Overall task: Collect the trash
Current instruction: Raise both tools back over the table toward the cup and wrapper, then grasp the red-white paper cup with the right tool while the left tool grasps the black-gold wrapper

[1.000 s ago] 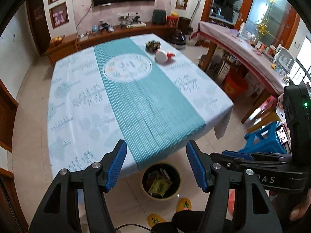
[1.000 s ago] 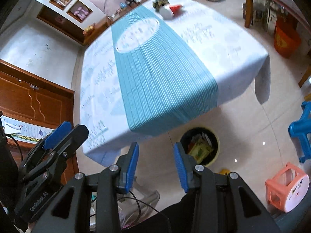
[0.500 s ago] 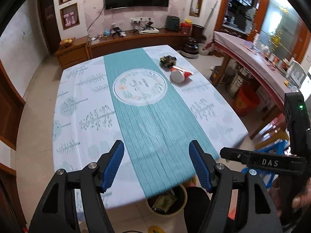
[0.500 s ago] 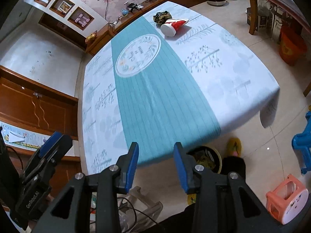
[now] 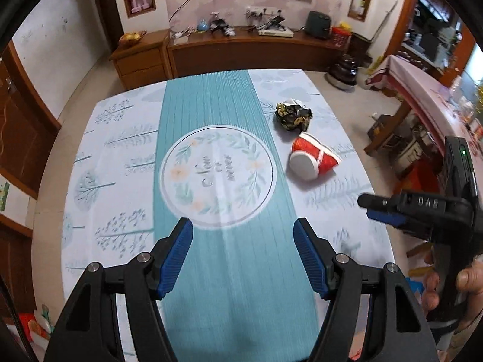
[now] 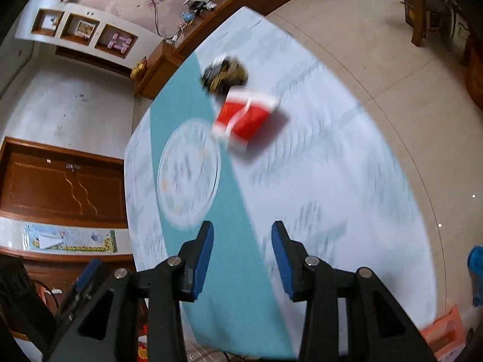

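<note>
Jaws apart, two bits of trash ahead

Jaws of left gripper (image 5: 243,255) standing wide apart, nothing between them. Jaws of right gripper (image 6: 242,259) opening, likewise empty. Both poised above the worktop (image 5: 114,157), touching nothing.

Red paper cup (image 5: 312,160) lying on its side on the white part of the cloth, long axis running diagonally, white base turned toward the near left, mouth toward the far right. Crumpled black-and-gold wrapper (image 5: 293,116) just beyond, very close to the cup; touching or not, cannot tell. One cup, one wrapper.

Teal runner (image 5: 211,102) down the middle, round floral emblem (image 5: 217,175) with script lettering too small to read. "DAS" legible on the right gripper's body.
</note>
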The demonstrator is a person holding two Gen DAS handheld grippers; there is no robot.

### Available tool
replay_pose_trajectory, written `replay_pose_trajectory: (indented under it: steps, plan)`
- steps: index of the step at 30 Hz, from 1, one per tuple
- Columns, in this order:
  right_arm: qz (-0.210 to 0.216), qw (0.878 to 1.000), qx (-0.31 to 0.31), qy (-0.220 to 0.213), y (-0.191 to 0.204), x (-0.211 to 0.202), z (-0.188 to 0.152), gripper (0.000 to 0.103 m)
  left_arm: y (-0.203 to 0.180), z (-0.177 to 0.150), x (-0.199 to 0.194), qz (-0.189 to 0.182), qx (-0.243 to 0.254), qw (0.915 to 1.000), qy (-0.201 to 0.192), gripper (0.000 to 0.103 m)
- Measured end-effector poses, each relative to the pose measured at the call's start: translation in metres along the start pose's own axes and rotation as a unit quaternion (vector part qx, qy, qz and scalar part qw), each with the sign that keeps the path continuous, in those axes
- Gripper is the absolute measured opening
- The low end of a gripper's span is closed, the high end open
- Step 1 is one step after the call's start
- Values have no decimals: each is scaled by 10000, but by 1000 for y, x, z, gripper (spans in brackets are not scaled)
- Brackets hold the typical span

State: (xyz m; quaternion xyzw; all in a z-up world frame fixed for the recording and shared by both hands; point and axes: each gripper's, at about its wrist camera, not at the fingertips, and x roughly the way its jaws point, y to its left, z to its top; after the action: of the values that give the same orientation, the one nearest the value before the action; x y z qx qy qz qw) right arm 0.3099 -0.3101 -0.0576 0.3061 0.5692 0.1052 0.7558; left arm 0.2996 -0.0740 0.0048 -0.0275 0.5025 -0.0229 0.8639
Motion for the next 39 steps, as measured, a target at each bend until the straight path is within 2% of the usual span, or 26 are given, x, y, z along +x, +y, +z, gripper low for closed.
replay_pose_trajectory:
  steps: [4,8,13,17,19,22,27,35,39]
  plan:
    - [335,9992,214,96,-12,27,50,42,-17,26,29,154,-114,9996,200,68]
    - [489,9971,502,289,-23,65,85,42,-25,45,51,343,-160,9988,323,68]
    - [696,9919,887,585,-34,100,105,43,-28,65,70,489,-224,9977,402,68]
    - [965,9900,753,699,-29,112,109,42,-33,81,81,528,-222,9974,435,68]
    - [1039,9905,584,693,-26,112,111,23,-36,88,86,501,-225,9975,455,68]
    - [1139,9904,384,684,-22,106,115,17,-45,102,94,409,-195,9979,466,68]
    - [938,9951,73,308,-26,75,130,16,-63,125,113,222,-95,9982,545,68]
    - [194,9963,-128,-827,-46,26,180,16,-87,163,174,77,-222,9953,942,68]
    - [114,9948,-51,-1007,-56,22,191,16,-97,179,206,-15,-382,9923,1180,68]
